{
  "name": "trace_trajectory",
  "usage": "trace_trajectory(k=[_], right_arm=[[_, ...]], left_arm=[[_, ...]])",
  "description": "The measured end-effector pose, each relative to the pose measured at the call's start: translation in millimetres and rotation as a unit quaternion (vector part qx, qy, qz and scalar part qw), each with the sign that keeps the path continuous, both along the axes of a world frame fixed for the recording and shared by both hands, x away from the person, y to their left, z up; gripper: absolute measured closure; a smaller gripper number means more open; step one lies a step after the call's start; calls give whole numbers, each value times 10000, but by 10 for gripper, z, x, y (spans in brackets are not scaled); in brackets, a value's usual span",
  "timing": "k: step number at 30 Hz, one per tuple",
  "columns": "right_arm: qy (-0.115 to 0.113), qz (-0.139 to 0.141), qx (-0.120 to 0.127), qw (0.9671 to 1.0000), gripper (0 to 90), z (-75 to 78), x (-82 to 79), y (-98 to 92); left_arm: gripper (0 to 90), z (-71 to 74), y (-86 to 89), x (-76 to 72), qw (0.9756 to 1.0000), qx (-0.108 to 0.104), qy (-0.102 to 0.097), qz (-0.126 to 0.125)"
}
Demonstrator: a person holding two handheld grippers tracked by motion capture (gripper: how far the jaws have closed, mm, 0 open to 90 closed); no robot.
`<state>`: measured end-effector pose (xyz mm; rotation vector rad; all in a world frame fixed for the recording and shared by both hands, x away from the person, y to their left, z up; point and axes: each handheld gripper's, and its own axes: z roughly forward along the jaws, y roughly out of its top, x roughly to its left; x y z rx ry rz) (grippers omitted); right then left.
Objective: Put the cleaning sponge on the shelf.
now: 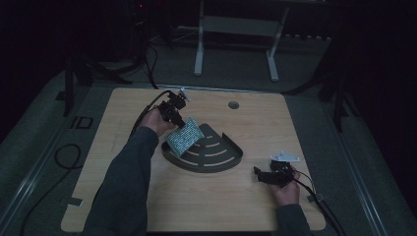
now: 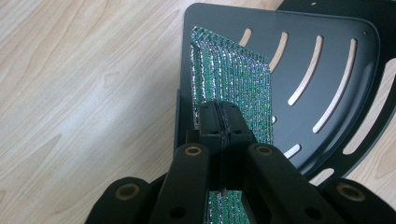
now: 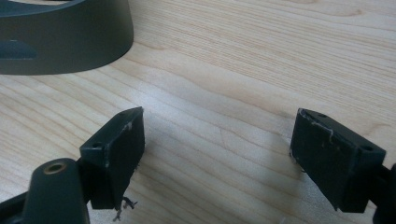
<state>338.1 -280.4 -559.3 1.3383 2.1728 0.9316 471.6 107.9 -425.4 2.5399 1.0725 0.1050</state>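
sponge [image 1: 184, 136] pinched edge-on in left tool [image 1: 178, 119], tilted over corner rack [image 1: 223, 160], likely for setting inside; right tool [image 1: 259, 174] gaping wide, empty, parked on table [image 1: 255, 118].

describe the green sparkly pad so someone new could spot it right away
On the light wooden table, find the dark quarter-round slotted rack near the middle. Tilted over its left corner is a flat green pad, clamped edge-on by the left gripper. It alone is glittery green; everything else nearby is black or wood.

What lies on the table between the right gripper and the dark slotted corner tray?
Only bare wooden table lies between the open right gripper and the dark slotted corner tray, as the right gripper view shows.
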Motion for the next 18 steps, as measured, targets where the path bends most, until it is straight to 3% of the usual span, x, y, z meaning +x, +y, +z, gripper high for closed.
trace_trajectory(k=[18], right_arm=[[1, -1, 1, 10000, 175, 0, 0, 0]], left_arm=[[900, -147, -56, 33, 9998, 177, 81, -72]])
